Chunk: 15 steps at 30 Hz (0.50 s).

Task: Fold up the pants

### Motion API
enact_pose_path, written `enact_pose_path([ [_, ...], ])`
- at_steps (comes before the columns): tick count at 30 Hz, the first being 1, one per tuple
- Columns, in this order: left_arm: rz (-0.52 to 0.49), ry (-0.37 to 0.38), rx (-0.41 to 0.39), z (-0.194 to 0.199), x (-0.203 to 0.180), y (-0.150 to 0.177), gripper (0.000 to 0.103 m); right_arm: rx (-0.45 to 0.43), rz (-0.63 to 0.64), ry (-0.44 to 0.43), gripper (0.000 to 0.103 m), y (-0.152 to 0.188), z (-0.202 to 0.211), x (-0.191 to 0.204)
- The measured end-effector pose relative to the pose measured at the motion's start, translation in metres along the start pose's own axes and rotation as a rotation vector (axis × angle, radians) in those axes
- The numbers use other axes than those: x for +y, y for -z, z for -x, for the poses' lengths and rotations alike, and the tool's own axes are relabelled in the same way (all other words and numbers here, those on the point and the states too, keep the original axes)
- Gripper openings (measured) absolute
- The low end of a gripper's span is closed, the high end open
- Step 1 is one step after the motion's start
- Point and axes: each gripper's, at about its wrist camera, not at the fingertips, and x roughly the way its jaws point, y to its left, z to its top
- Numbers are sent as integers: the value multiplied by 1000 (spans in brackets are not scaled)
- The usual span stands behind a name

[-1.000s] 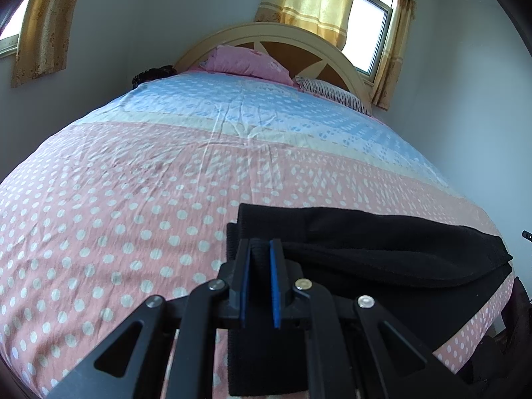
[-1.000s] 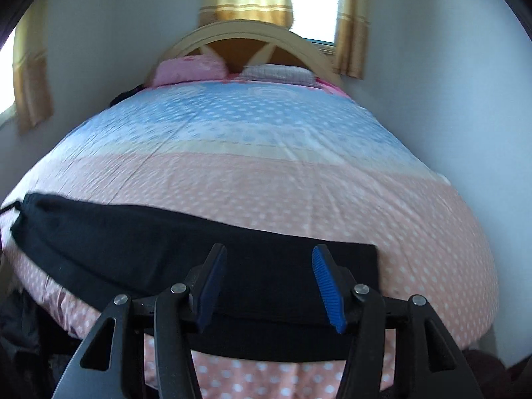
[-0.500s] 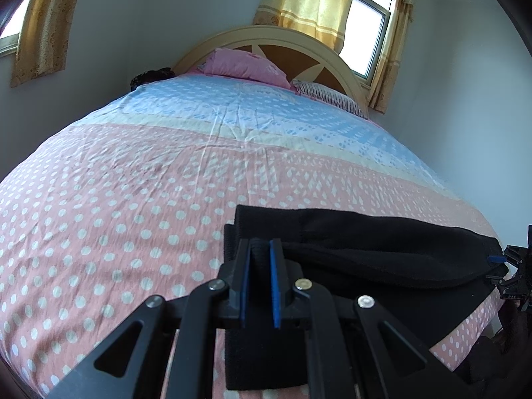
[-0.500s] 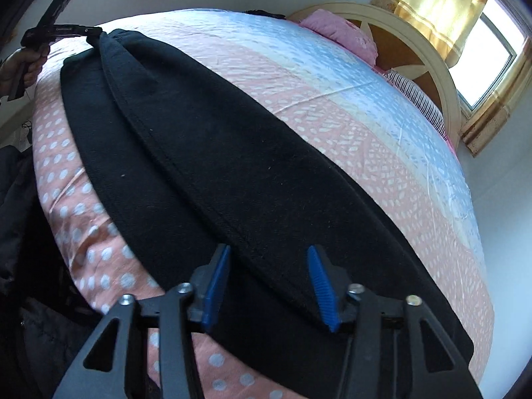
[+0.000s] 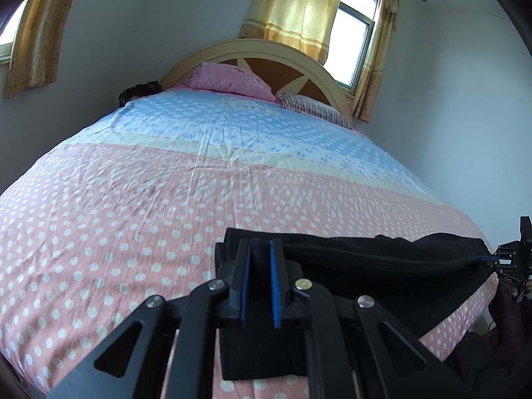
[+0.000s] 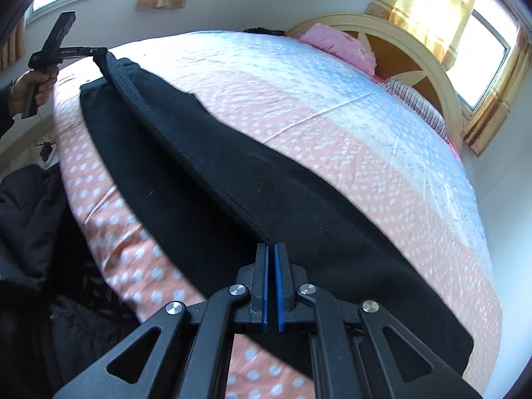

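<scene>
Black pants point(image 6: 299, 199) stretched lengthwise along bed point(image 5: 166, 199) edge; each end's upper layer pinched by left tongs point(image 5: 260, 249) and right tongs point(image 6: 270, 249), just closed.

My left camera is looking low along its fingers from the bed's point(image 5: 139, 199) foot edge toward the headboard point(image 5: 266, 53). My right camera is sitting close over the same edge, facing along it toward the far corner. Both are sharing the pants point(image 6: 232, 179), pillows and headboard.
</scene>
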Motion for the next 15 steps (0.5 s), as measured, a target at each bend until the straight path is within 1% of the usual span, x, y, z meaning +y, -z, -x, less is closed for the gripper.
enact_pose_path([
  [3,-5,6,25,1,1,15,11,45,12,-11,2,13,-14,7],
  [5,11,13,40,0,5,25,11,58,9,-17,2,18,-18,11],
  [7,27,19,43,2,8,31,11,49,-1,-23,2,18,-14,10],
  [8,31,23,40,4,8,32,11,39,-8,-24,2,14,-15,3],
  [11,21,30,25,11,5,31,11,17,-30,-41,2,11,-8,-4],
  [15,21,36,25,13,4,36,11,55,-20,-55,0,23,-16,6],
])
